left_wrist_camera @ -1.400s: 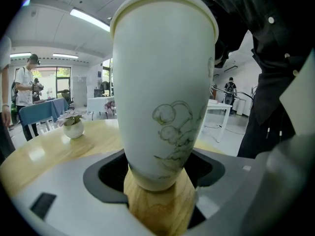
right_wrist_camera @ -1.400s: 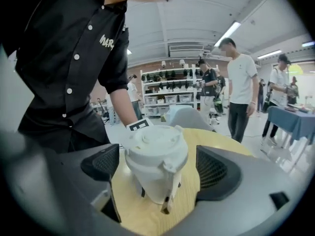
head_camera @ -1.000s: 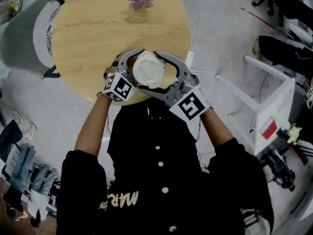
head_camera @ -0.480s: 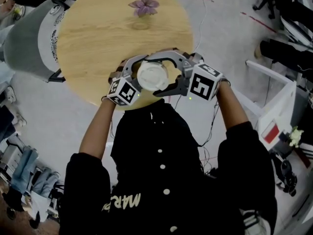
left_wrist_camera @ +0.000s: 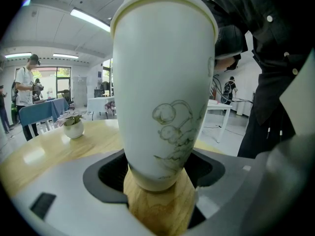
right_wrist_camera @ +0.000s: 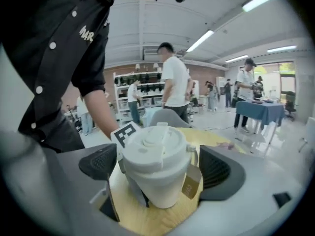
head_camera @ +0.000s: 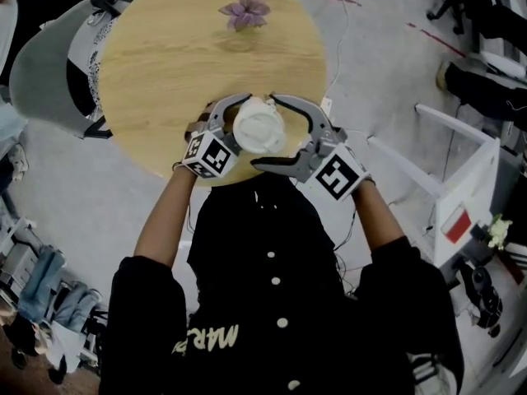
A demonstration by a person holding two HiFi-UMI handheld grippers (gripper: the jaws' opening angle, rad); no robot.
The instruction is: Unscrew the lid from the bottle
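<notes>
Both forearms reach over the near edge of the round desk (head_camera: 165, 56), tilted slightly down. The left gripper (head_camera: 233, 120) has its fingers (left_wrist_camera: 106, 176) clamped on the lower body of the white bottle (left_wrist_camera: 165, 82). The right gripper (head_camera: 265, 132) fingers (right_wrist_camera: 219, 173) have just been opening and stand wide either side of the lid (right_wrist_camera: 153, 144), apparently clear of it. The bottle is upright, long axis vertical, lid up.

bottle (left_wrist_camera: 165, 82): body hidden beneath lid (head_camera: 258, 127), head view | tag (right_wrist_camera: 191, 185): print too small to read
</notes>
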